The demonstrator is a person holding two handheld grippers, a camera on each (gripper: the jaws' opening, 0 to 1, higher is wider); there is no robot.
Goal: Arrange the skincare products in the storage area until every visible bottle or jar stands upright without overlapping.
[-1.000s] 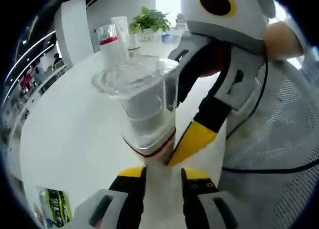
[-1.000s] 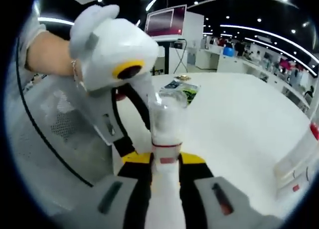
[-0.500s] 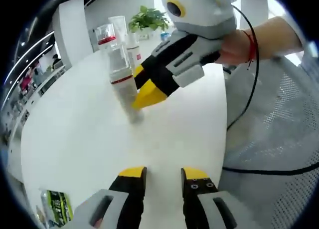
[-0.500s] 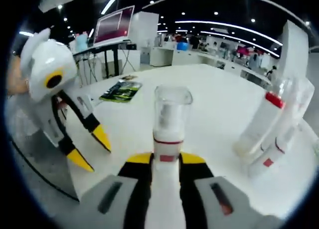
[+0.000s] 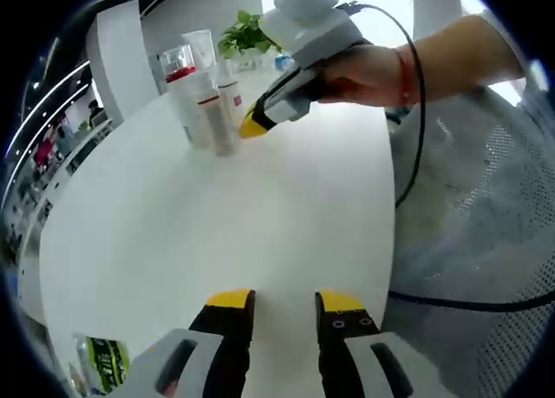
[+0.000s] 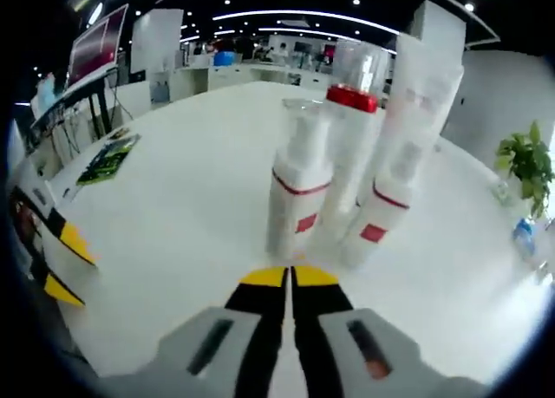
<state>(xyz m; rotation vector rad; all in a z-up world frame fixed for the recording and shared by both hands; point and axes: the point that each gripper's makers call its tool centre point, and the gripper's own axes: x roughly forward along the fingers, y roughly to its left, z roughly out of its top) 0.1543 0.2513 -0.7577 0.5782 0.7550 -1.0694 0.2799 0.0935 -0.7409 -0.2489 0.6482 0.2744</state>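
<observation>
From the left gripper view, the left gripper (image 5: 282,303) hangs low over the white bench (image 5: 260,233), its yellow-tipped jaws parted with bare bench between them and nothing held. Far across the bench stands a tight group of bottles (image 5: 204,103), all upright: a tall one with a red cap at the back, white ones with red bands in front. The right gripper (image 5: 253,125) reaches in from the right, held in a person's hand (image 5: 364,73), its yellow tips just beside the nearest bottle; I cannot tell if they touch it. A potted plant (image 5: 247,35) sits beyond the bottles. A green leaflet (image 5: 102,362) lies at the near left edge of the bench.

From the right gripper view, the right gripper (image 6: 290,278) has its jaws pressed together, empty. Just ahead stands a white pump bottle (image 6: 299,194) with a red band and a clear cap, upright. Beside it is a second banded bottle (image 6: 381,207), and behind them a red-capped bottle (image 6: 347,146) and a tall pale tube (image 6: 425,99), all crowded close. The left gripper's yellow tips show at the far left edge.
</observation>
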